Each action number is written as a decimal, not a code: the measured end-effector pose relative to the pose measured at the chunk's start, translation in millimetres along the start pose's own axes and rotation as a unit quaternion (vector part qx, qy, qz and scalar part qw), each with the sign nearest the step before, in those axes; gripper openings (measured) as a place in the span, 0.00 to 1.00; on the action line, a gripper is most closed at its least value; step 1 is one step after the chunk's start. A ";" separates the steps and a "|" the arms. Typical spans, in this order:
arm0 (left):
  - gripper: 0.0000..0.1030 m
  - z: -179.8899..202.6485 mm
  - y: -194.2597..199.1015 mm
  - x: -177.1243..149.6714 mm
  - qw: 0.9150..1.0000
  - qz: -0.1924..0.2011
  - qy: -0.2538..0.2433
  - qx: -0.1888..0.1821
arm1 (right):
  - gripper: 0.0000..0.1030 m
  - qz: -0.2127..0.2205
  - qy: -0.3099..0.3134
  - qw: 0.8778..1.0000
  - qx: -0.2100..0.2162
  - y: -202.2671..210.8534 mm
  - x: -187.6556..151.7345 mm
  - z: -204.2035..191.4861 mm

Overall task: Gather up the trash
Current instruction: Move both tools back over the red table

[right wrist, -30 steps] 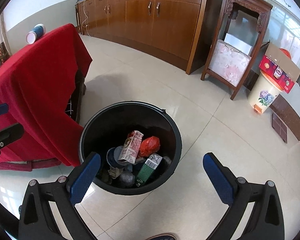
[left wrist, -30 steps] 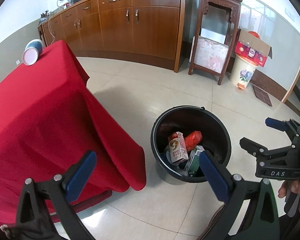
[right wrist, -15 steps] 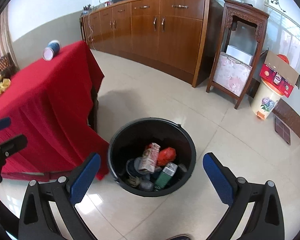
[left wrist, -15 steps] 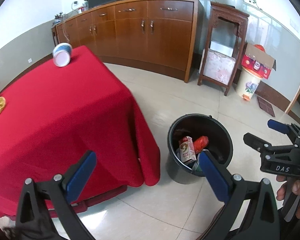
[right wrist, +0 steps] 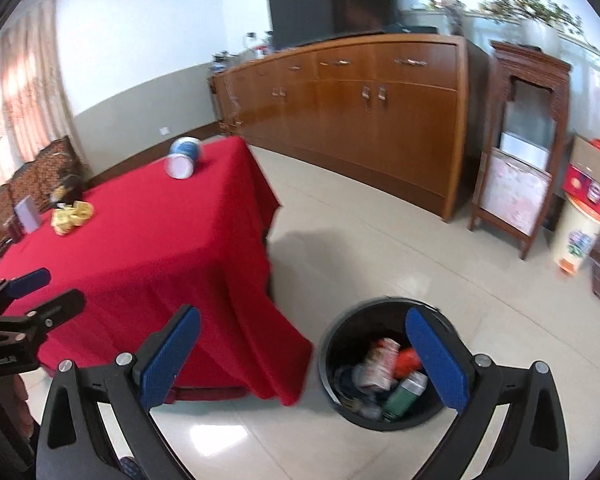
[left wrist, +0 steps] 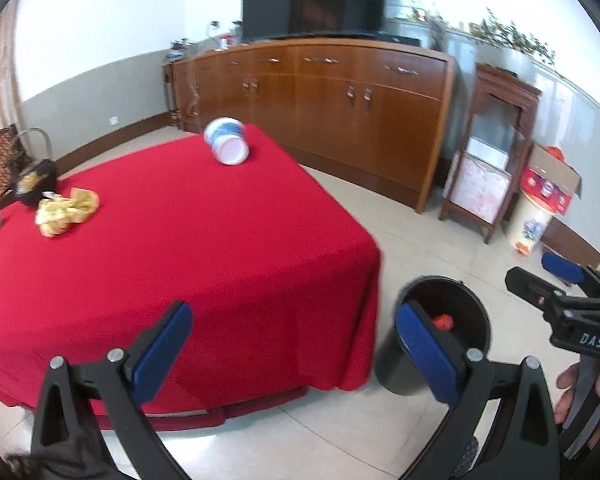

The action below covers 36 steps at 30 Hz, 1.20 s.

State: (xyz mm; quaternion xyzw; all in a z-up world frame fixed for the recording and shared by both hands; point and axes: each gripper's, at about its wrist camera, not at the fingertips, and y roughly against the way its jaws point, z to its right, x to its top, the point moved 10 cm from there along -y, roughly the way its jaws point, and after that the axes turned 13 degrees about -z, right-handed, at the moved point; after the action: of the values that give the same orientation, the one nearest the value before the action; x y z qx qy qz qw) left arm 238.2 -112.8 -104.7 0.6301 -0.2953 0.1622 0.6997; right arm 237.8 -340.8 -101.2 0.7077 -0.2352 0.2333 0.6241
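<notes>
From the left wrist, the left gripper point(left wrist: 288, 344) stood wide open and empty, aimed at the red table point(left wrist: 188, 240), where a tipped cup point(left wrist: 227, 146) and a yellow wrapper point(left wrist: 66, 210) lay, probably next to collect. A second earlier it looked down into the bin point(left wrist: 444, 336).

From the right wrist, the right gripper point(right wrist: 306, 354) was likewise spread wide, holding nothing, above the bin point(right wrist: 380, 364) already holding cartons. The view had risen, bringing the tabletop into sight.
</notes>
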 end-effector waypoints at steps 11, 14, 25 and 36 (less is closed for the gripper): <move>1.00 -104.2 25.6 12.8 0.995 0.036 0.074 0.057 | 1.00 -0.026 0.090 0.995 0.020 -18.0 42.9 -105.1; 1.00 -132.0 27.1 15.5 0.992 0.039 0.095 0.068 | 1.00 -0.028 0.101 0.994 0.033 -27.0 56.3 -130.8; 1.00 -216.1 16.0 32.0 0.984 0.045 0.134 0.110 | 1.00 -0.034 0.136 0.988 0.057 -74.0 101.5 -203.6; 1.00 -275.4 -18.5 56.6 0.978 0.023 0.152 0.144 | 1.00 -0.043 0.168 0.983 0.055 -133.7 156.1 -240.9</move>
State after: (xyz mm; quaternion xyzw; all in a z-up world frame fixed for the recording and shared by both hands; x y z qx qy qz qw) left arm 350.6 145.3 -93.0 0.6850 -0.1731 0.3130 0.6347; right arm 434.2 -93.3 -80.2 0.7009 -0.0828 0.3345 0.6245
